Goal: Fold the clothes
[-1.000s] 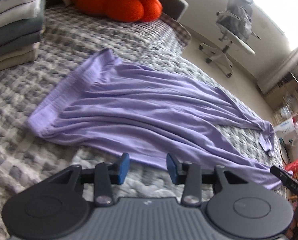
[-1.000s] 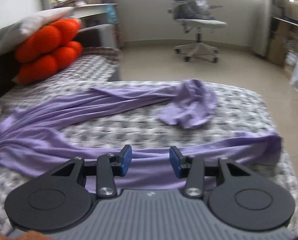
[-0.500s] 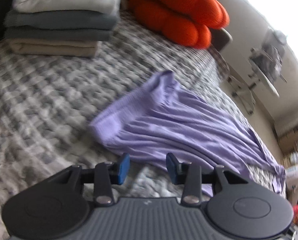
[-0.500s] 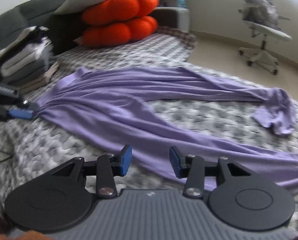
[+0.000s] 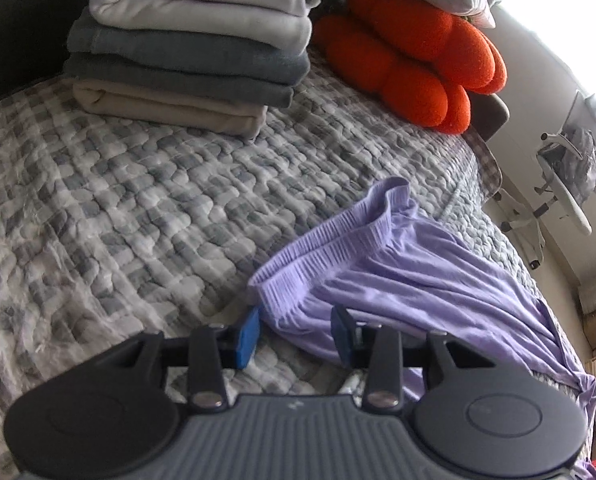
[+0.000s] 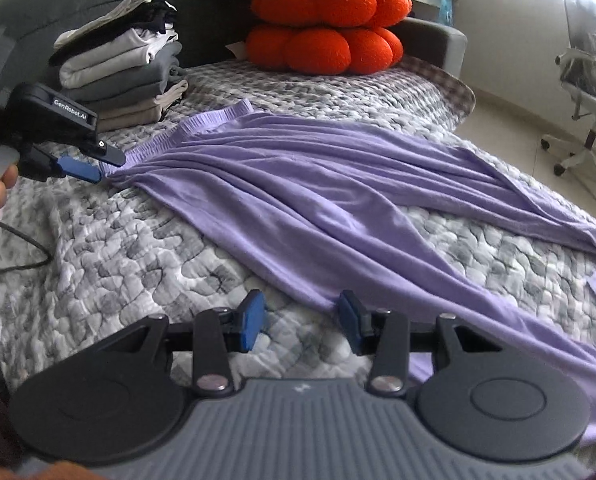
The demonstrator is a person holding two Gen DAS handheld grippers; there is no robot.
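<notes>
Both grippers swung left since prev. frames. Purple trousers (image 6: 338,184): flat on quilt (image 6: 97,248), long axis far-left to near-right. Left gripper (image 5: 293,330): spread, straddling waistband corner (image 5: 269,288), nearest. Right gripper (image 6: 300,318): spread, at near leg edge.

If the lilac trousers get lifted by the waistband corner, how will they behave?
Probably floppy: the lilac trousers lie in soft rippled folds, so the legs would hang and trail. Likely light, the cloth looks thin. The gathered waistband looks thicker, so probably the firmer place to pinch.
</notes>
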